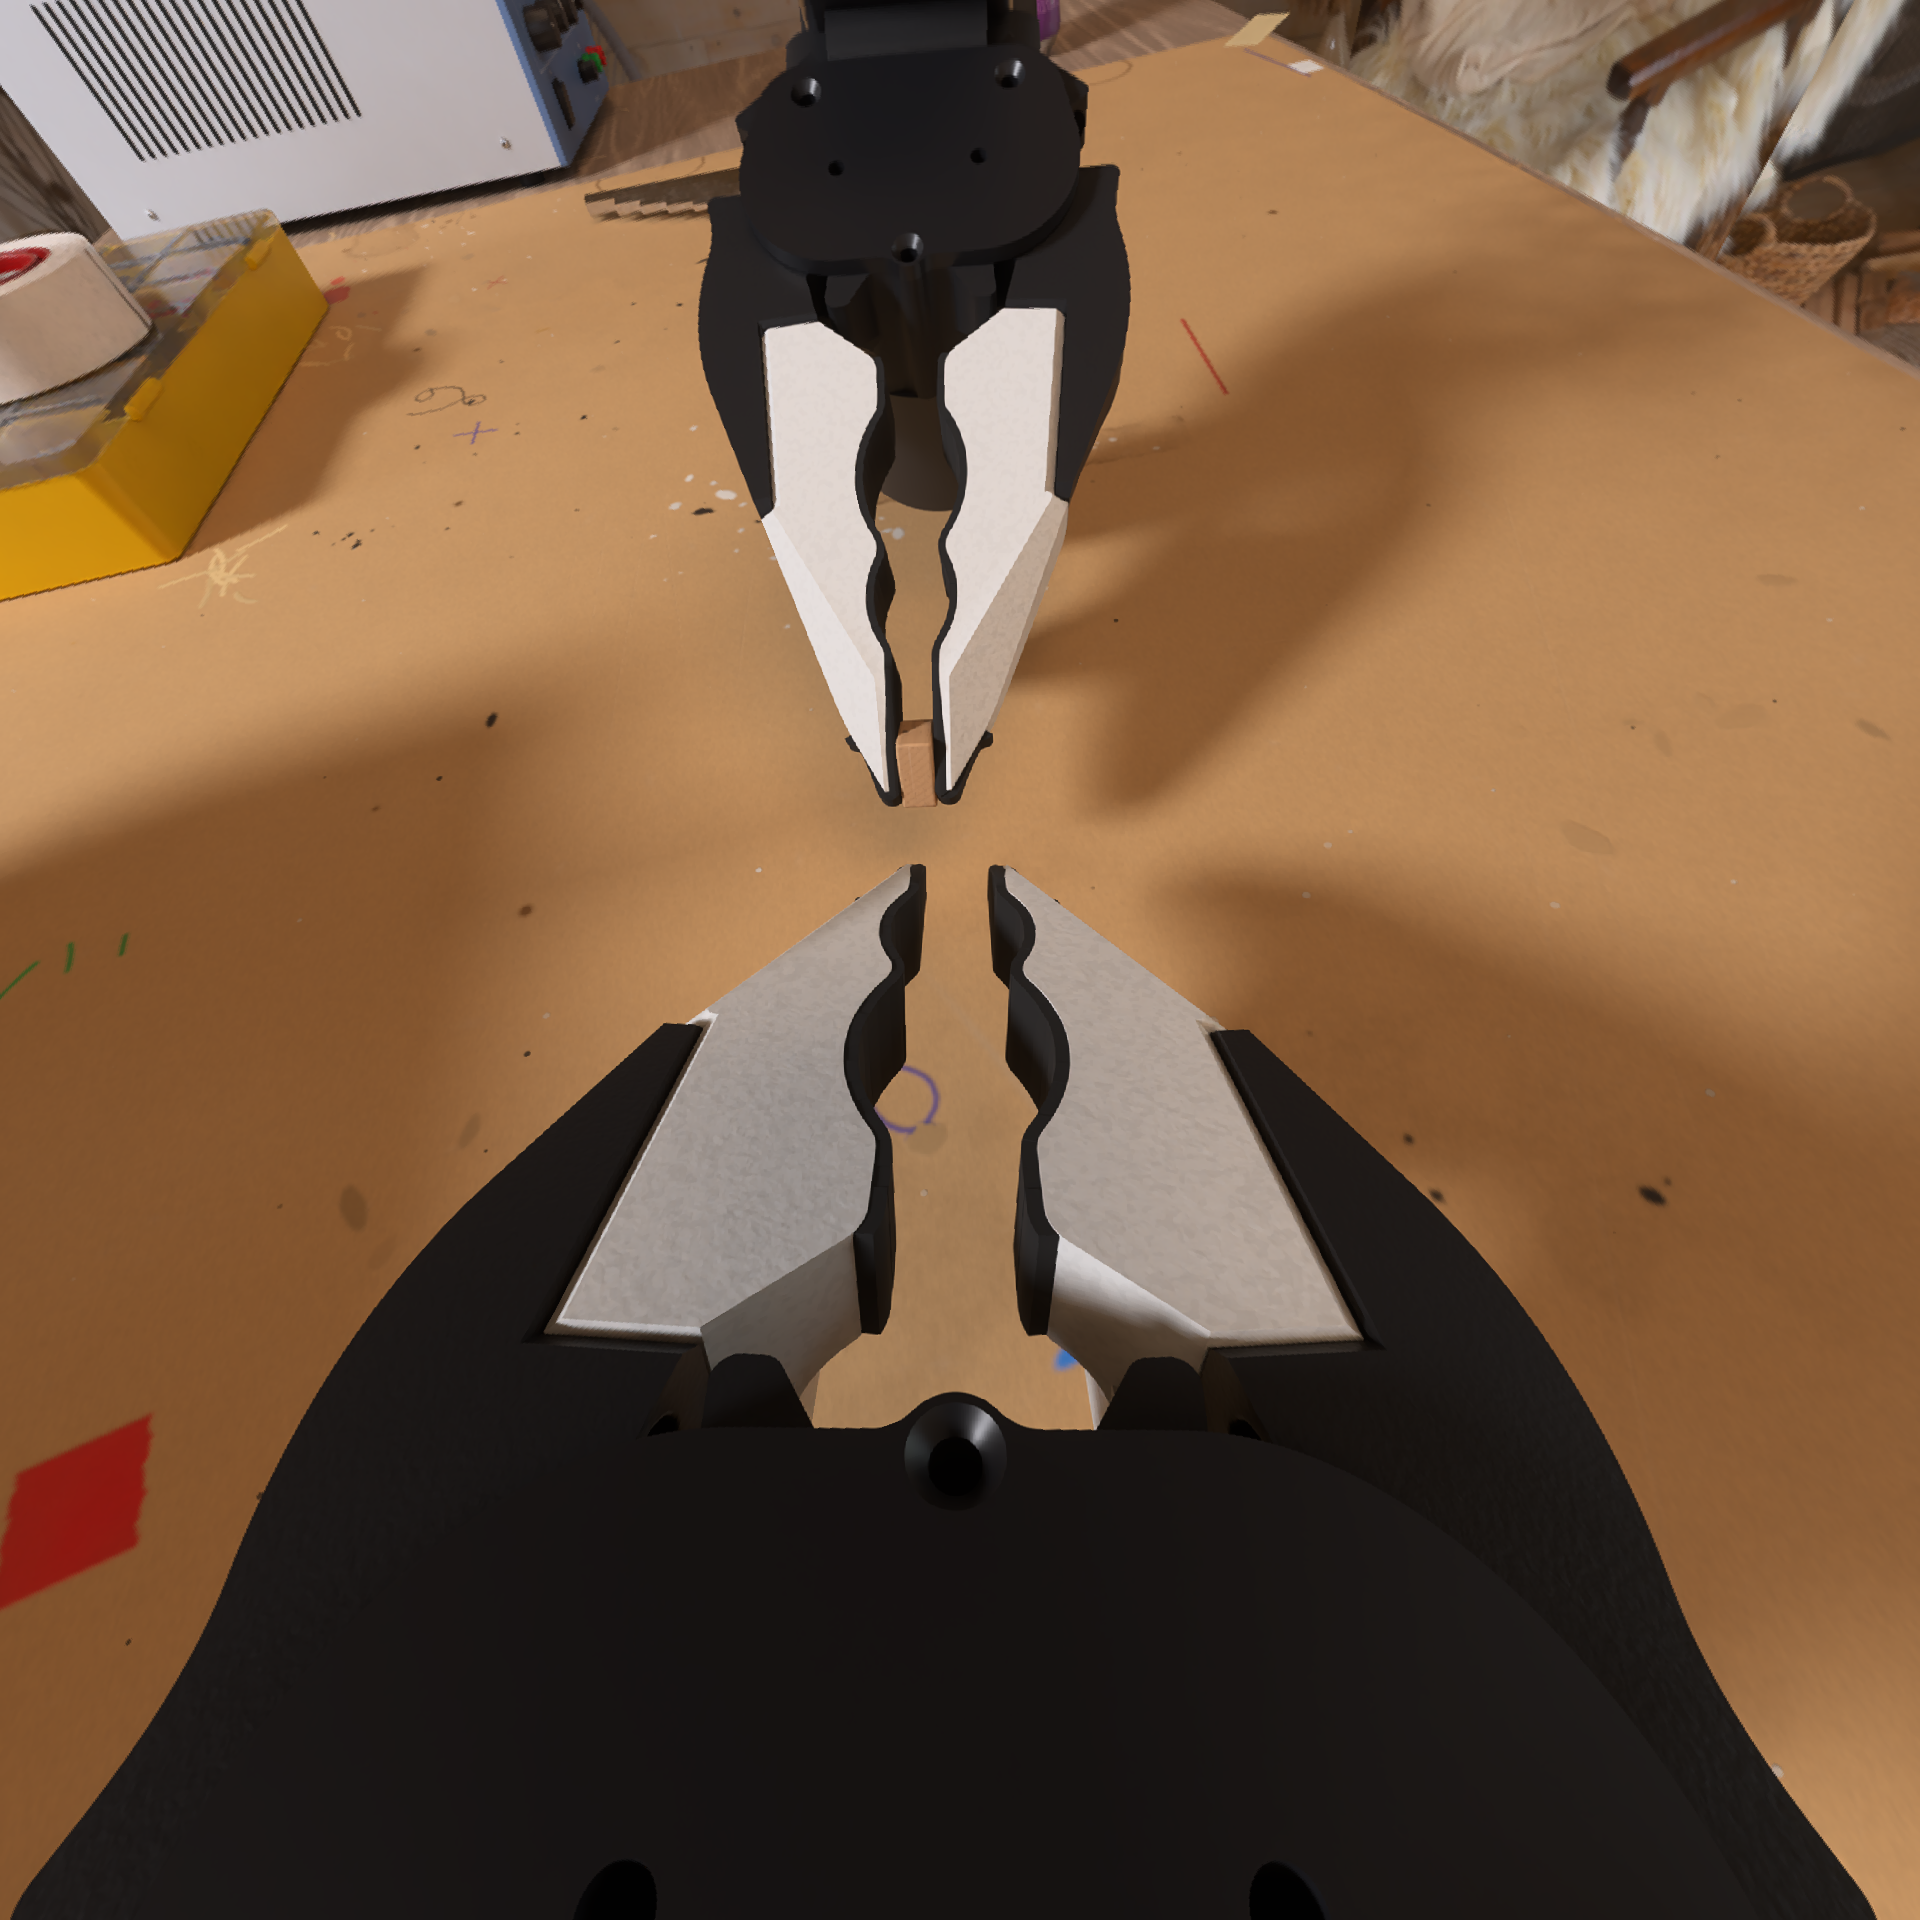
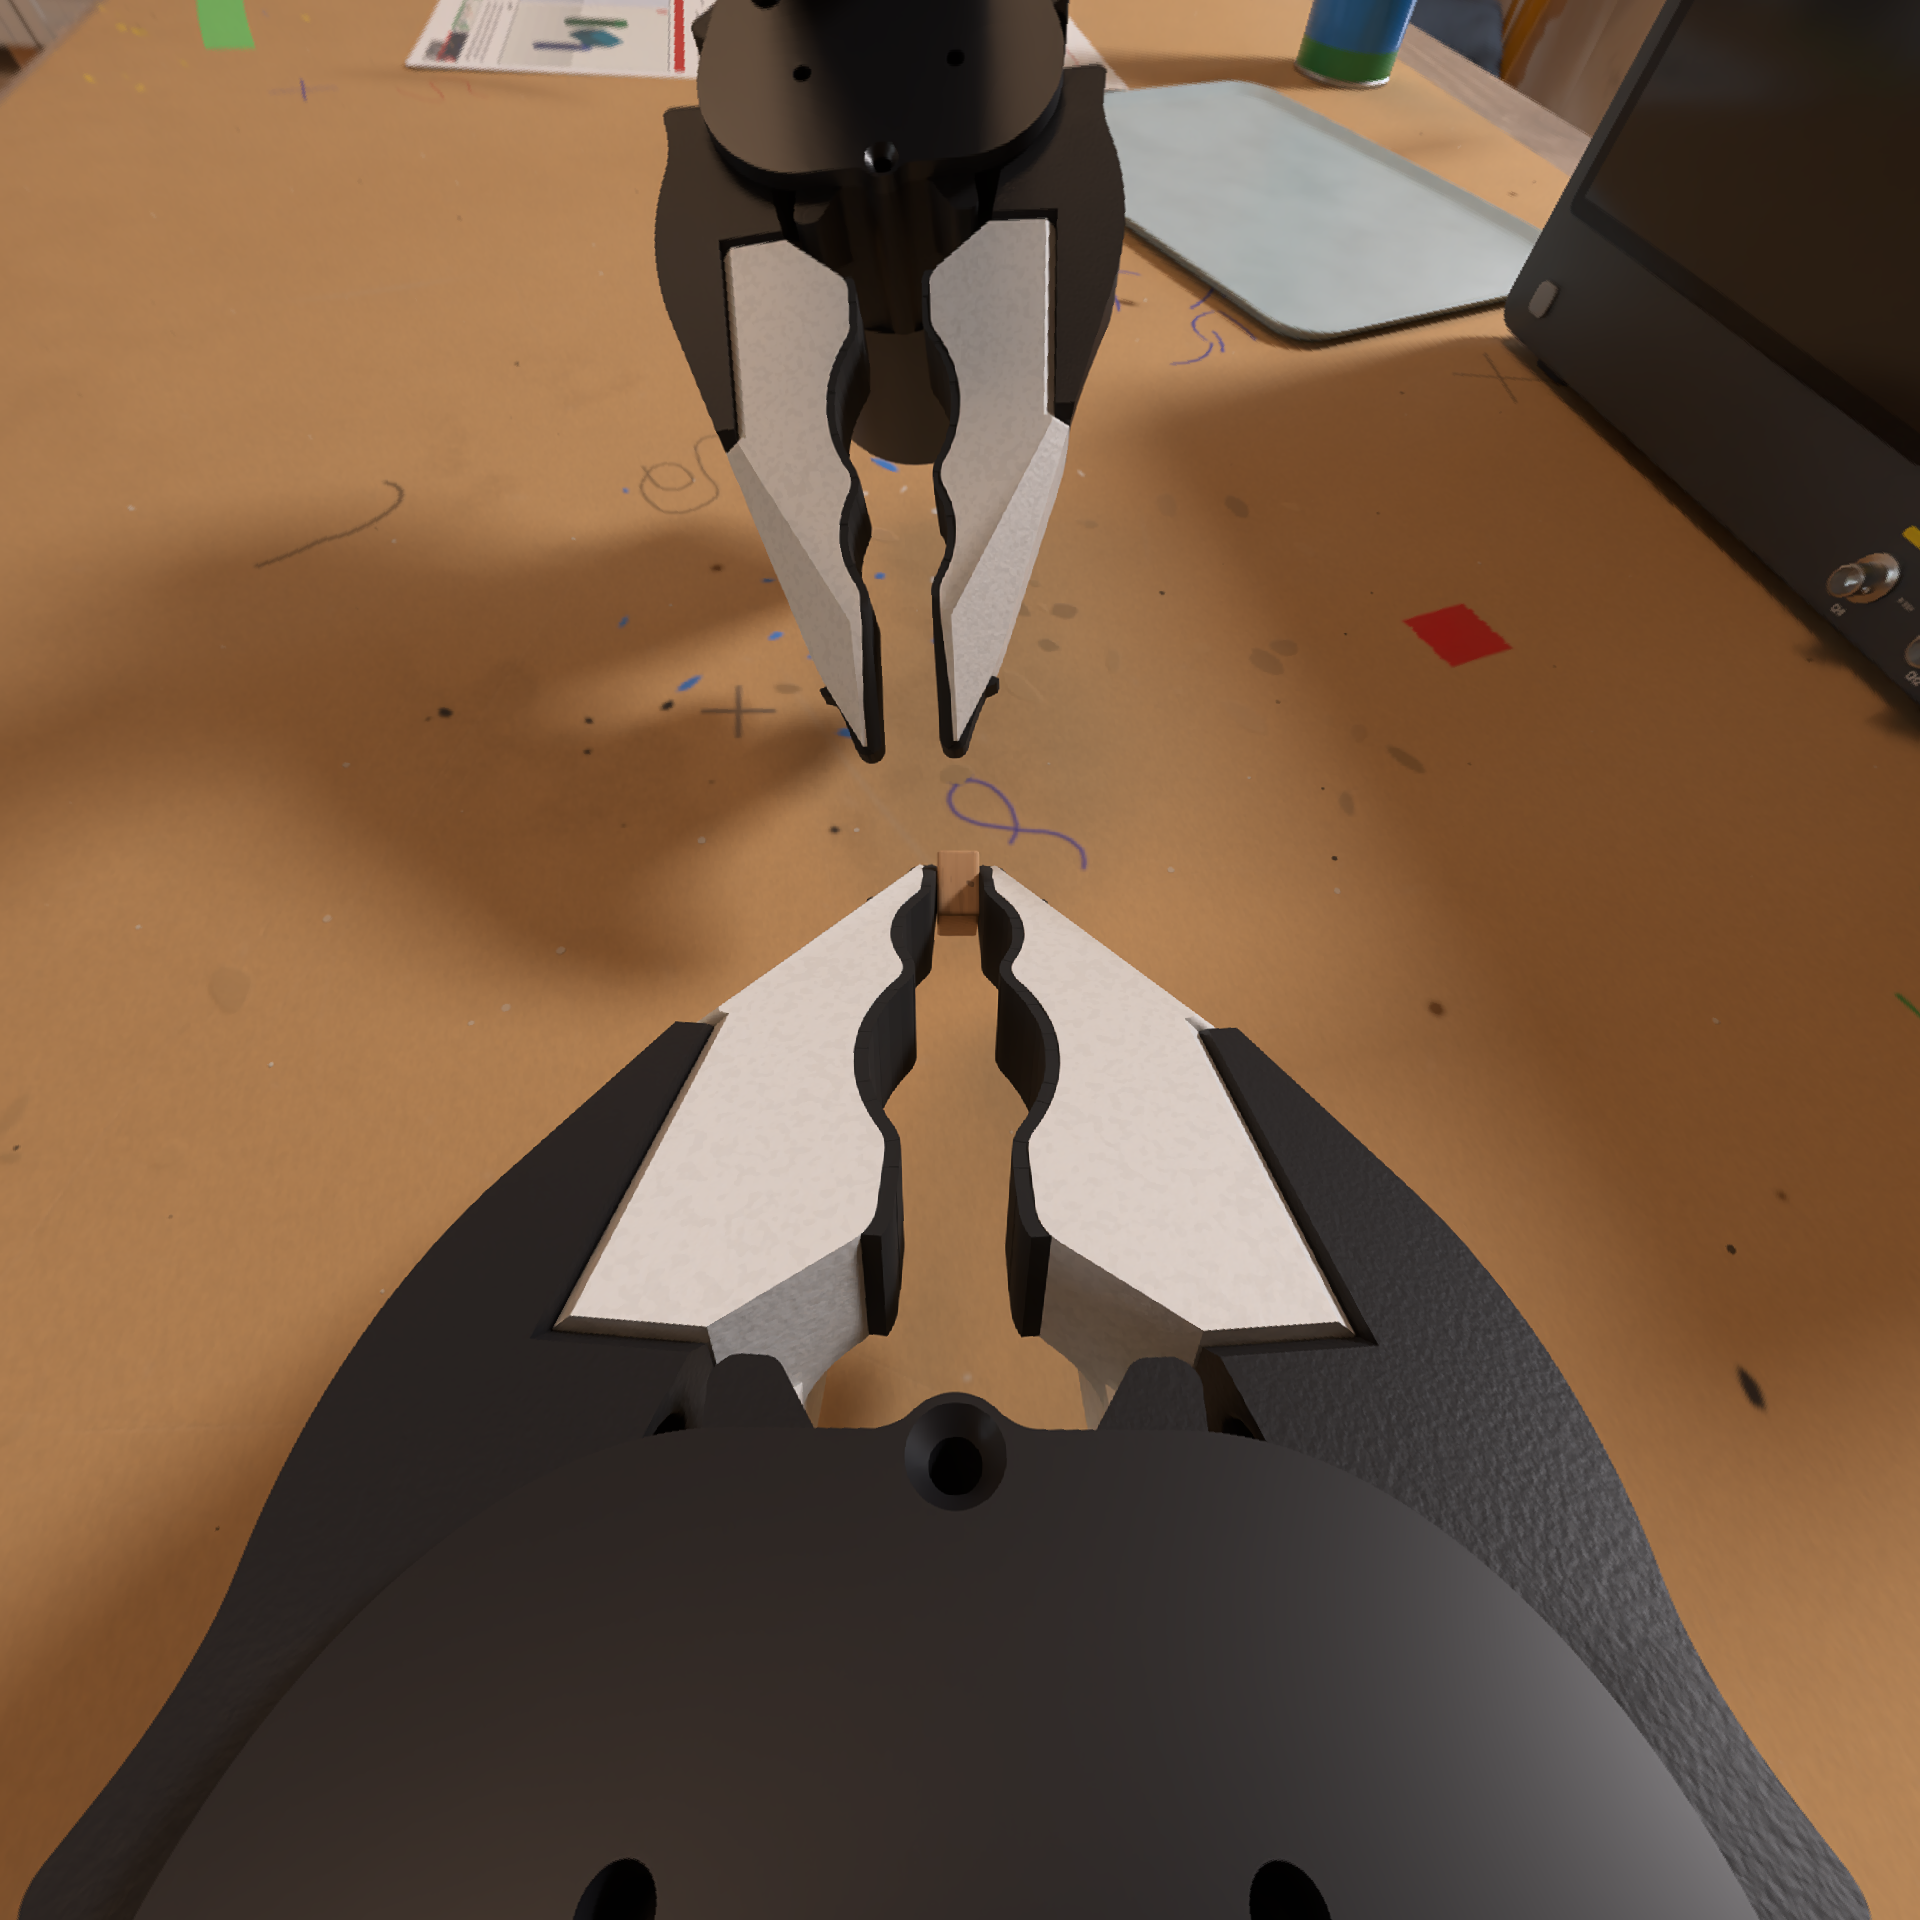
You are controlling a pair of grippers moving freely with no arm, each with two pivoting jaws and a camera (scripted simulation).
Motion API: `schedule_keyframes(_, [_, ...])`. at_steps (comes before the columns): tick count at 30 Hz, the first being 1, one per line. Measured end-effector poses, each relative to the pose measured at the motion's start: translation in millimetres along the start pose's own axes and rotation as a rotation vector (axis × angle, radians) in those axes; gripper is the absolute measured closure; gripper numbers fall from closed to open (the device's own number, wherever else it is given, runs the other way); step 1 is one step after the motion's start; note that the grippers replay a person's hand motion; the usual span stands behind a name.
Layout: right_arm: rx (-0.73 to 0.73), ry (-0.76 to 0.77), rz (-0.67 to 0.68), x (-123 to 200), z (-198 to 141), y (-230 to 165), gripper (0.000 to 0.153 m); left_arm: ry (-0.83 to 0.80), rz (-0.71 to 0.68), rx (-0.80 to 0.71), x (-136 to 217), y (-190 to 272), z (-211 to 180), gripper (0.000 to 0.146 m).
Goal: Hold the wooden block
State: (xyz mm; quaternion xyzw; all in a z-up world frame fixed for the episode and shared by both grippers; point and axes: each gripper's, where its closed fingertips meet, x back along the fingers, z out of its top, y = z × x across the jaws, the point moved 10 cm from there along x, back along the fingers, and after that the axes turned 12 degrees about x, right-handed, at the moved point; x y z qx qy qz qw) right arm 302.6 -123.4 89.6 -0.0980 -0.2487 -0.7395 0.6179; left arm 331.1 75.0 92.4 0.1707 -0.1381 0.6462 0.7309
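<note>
A small wooden block [image 2: 956, 899] sits pinched between the tips of my right gripper [image 2: 956, 873], just above the brown table [image 2: 312, 935]. In the left wrist view the same block [image 1: 914, 761] shows in the right gripper [image 1: 914, 795], which faces me. My left gripper [image 1: 956, 873] is open by a narrow gap and holds nothing. Its tips point at the block from a short distance, tip to tip with the right gripper. It also shows in the right wrist view [image 2: 914, 750], with its jaws slightly apart.
A yellow box with a clear lid [image 1: 156, 457], a tape roll [image 1: 52, 312] and a white device [image 1: 291, 94] stand far left. A grey mat [image 2: 1309, 208], a black instrument [image 2: 1745, 312], a can [image 2: 1351, 42] and a printed sheet [image 2: 551, 36] lie beyond.
</note>
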Motion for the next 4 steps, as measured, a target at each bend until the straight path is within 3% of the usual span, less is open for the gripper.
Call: schedule_keyframes(4, [-0.079,0.066,0.0,3.6,-1.7,6.0,0.146,0.001,0.018,0.008,2.7,-2.4,6.3,0.133])
